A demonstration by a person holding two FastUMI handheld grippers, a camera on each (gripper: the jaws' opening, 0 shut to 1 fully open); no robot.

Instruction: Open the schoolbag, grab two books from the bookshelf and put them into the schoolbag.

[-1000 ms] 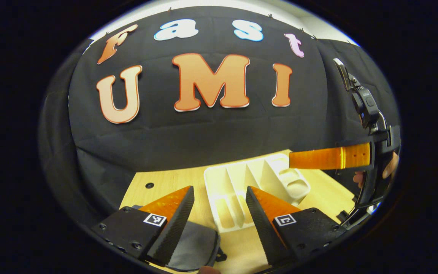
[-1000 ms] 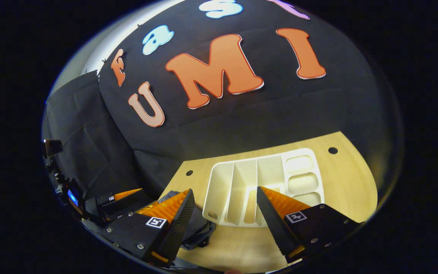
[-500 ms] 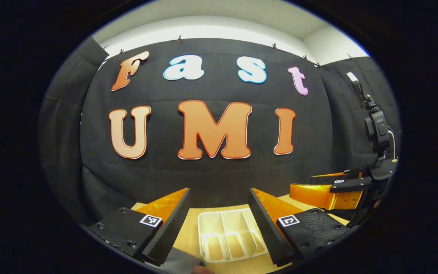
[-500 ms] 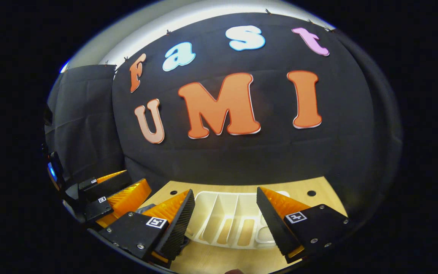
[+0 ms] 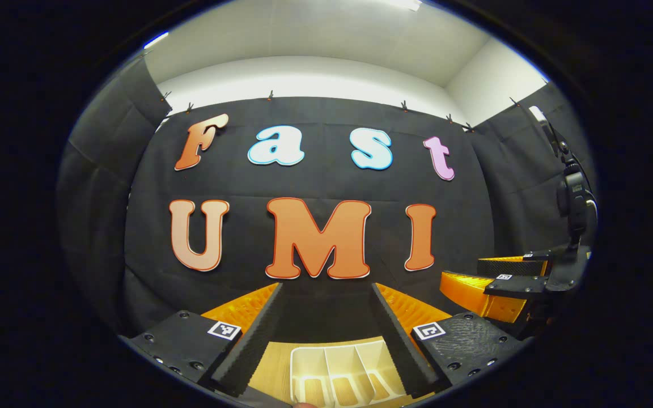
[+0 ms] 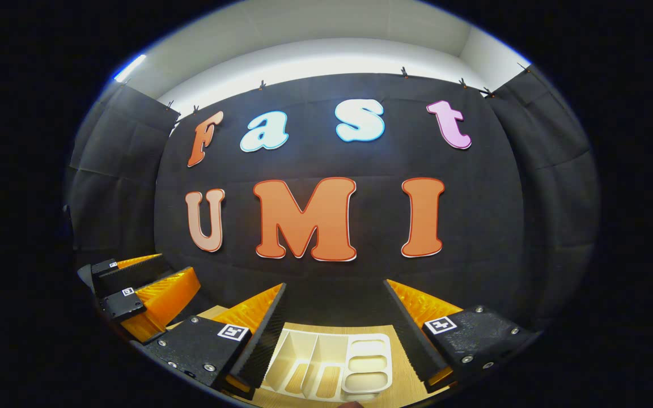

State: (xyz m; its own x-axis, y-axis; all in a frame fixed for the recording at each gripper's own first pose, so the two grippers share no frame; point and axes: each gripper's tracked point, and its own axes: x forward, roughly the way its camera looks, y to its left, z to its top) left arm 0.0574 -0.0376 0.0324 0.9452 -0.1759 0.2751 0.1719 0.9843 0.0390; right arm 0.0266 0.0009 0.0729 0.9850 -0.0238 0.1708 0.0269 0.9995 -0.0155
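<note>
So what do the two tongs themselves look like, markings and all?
Each of the left tongs and right tongs has two wedge-shaped fingers tapering forward, with ridged, saw-toothed inner faces. The fingers sit on black blocks fastened with small screws, each carrying a square black-and-white marker tag. In the left gripper view, a dark upright stalk rises behind the right tongs.

We can read no text here; each tool finger carries only a small square coded marker.
</note>
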